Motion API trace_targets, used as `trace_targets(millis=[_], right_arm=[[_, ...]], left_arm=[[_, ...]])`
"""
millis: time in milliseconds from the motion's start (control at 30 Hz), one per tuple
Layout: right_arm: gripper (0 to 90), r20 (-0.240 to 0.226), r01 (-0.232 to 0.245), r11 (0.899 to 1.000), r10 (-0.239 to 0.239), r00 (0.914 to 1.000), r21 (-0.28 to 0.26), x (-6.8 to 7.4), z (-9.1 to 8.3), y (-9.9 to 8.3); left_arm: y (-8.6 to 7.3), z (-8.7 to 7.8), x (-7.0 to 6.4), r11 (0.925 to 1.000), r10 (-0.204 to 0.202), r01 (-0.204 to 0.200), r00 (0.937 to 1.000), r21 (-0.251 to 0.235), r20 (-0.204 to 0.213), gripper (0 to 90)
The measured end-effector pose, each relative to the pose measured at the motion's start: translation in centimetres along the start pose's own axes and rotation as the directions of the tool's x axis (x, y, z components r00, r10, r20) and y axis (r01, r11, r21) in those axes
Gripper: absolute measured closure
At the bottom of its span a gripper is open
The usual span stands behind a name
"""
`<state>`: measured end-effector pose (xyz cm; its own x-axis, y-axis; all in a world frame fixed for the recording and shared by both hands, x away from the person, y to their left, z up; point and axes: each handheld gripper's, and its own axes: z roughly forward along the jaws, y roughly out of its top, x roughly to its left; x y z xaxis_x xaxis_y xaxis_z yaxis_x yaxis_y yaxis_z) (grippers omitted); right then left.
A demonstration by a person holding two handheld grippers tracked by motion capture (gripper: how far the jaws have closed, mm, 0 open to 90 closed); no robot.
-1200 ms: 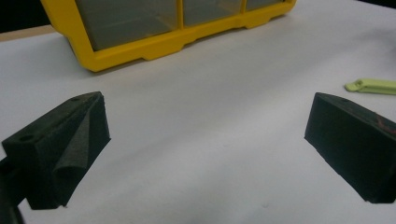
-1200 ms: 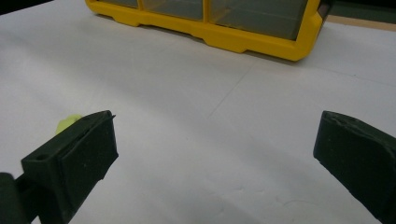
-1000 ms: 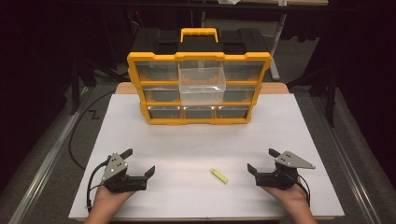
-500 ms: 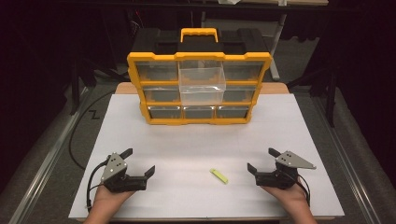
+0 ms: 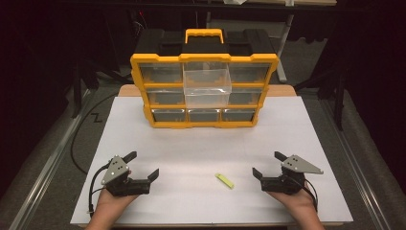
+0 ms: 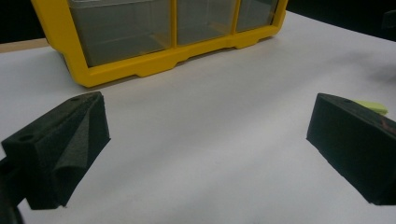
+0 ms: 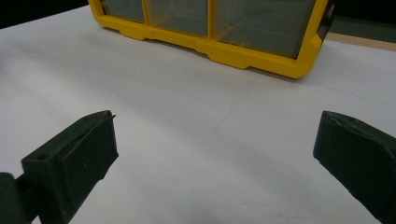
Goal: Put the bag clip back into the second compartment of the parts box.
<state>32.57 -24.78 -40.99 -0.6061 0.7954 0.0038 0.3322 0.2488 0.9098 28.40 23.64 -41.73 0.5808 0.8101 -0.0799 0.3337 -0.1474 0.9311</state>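
Yellow-green strip [image 5: 224, 180] lying untouched as before, both hand-held grippers [image 5: 142, 166] [image 5: 266, 164] still resting apart-jawed, not reaching yet.

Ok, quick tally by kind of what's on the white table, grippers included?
Yellow drawer organizer: 1
Small yellow-green piece: 1
Grippers: 2, the left gripper and the right gripper, both with jaws open
Total: 4
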Motion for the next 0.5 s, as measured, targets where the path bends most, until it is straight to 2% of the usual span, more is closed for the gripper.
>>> trace_targets(millis=[200, 500], right_arm=[[0.1, -0.009, 0.003, 1.000, -0.003, 1.0000, -0.015, 0.1, 0.3, 0.5], [0.1, -0.022, 0.016, 1.000, -0.016, 0.9996, -0.003, 0.5, 1.7, 1.7]], left_arm=[[0.0, 0.0, 0.1, 1.0000, -0.008, 0.008, 1.0000, -0.005, 0.002, 0.3], [0.0, 0.1, 0.2, 0.9999, -0.011, 0.011, 0.9999, -0.001, -0.003, 0.4]])
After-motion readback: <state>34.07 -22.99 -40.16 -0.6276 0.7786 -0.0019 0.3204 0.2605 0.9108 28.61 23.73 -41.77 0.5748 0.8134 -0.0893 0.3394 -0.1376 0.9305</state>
